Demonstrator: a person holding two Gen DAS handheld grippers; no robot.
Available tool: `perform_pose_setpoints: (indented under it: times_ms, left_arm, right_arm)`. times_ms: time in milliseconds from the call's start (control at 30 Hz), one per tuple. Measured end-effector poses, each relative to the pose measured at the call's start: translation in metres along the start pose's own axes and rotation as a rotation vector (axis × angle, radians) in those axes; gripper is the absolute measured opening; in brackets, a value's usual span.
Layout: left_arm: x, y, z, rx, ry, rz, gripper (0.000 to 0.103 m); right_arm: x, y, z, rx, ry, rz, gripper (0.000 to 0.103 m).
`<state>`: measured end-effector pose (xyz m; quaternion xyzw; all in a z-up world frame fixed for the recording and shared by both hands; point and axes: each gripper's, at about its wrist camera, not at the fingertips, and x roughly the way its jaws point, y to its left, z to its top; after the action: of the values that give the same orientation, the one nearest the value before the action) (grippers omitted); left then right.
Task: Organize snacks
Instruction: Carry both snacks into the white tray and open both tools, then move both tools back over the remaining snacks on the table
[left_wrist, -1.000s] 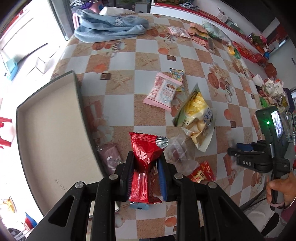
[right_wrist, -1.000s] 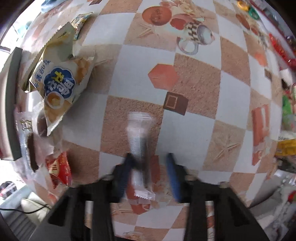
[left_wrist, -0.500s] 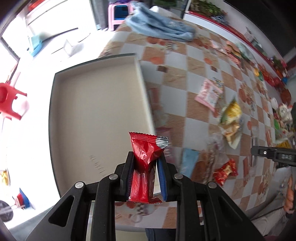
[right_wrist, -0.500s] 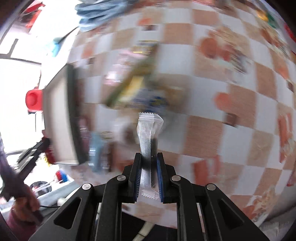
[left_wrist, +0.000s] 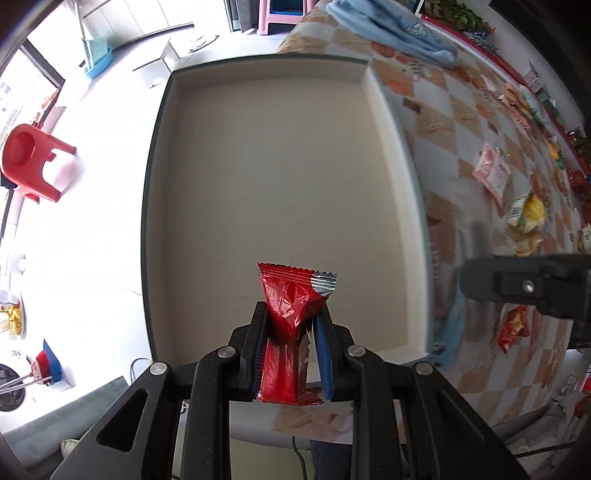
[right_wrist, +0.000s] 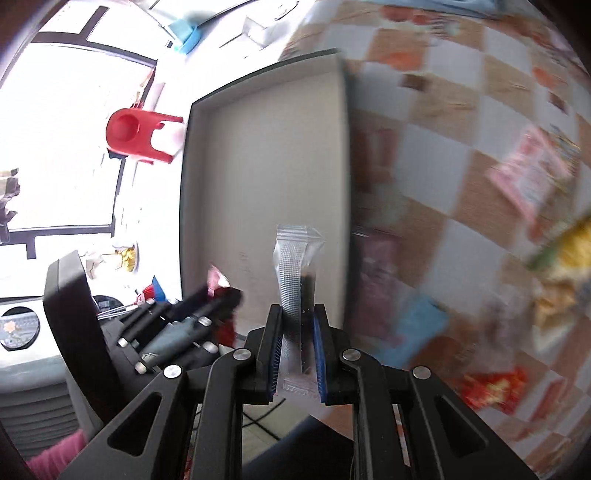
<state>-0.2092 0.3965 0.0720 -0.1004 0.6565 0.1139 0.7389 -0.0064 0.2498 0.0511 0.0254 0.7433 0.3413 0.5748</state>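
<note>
A: Ahead of and below both tongs: one tray, bare inside. Left gripper clamped on one red packet; right gripper clamped on one clear sachet.

B: Best lowered well inside the tray wall before parting the jaws, one packet beside the other.

A: Loose snacks right of the tongs: perhaps five, too blurred to count surely, among them one pink pack.
</note>
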Motion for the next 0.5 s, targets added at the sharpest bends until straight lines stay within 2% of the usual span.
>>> perform_pose_setpoints:
  times_ms: [167, 200, 233, 267, 300, 333, 400, 500]
  left_arm:
    - [0.013, 0.009, 0.001, 0.005, 0.014, 0.022, 0.027]
    - [0.016, 0.009, 0.001, 0.006, 0.022, 0.039, 0.034]
    - [0.019, 0.010, 0.002, 0.008, 0.030, 0.052, 0.051]
    - [0.020, 0.010, 0.001, 0.008, 0.033, 0.062, 0.060]
    - [0.019, 0.011, 0.000, 0.008, 0.020, 0.071, 0.075]
    - [0.017, 0.011, -0.001, 0.008, -0.003, 0.074, 0.079]
    - [0.013, 0.012, -0.004, 0.009, -0.020, 0.067, 0.079]
    - [0.013, 0.015, -0.007, -0.003, -0.008, 0.042, 0.080]
  right_arm:
    - [0.029, 0.019, 0.016, 0.002, 0.024, -0.016, 0.017]
    - [0.032, 0.017, 0.018, -0.002, 0.029, -0.036, 0.018]
    - [0.032, 0.016, 0.018, -0.007, 0.029, -0.061, 0.018]
    - [0.030, 0.015, 0.018, -0.015, 0.021, -0.100, 0.035]
    - [0.026, 0.012, 0.017, -0.015, 0.006, -0.142, 0.056]
    - [0.022, 0.007, 0.018, -0.010, -0.013, -0.176, 0.100]
    - [0.006, -0.006, 0.012, -0.002, -0.084, -0.270, 0.103]
    - [0.001, -0.032, 0.009, 0.033, -0.063, -0.367, 0.103]
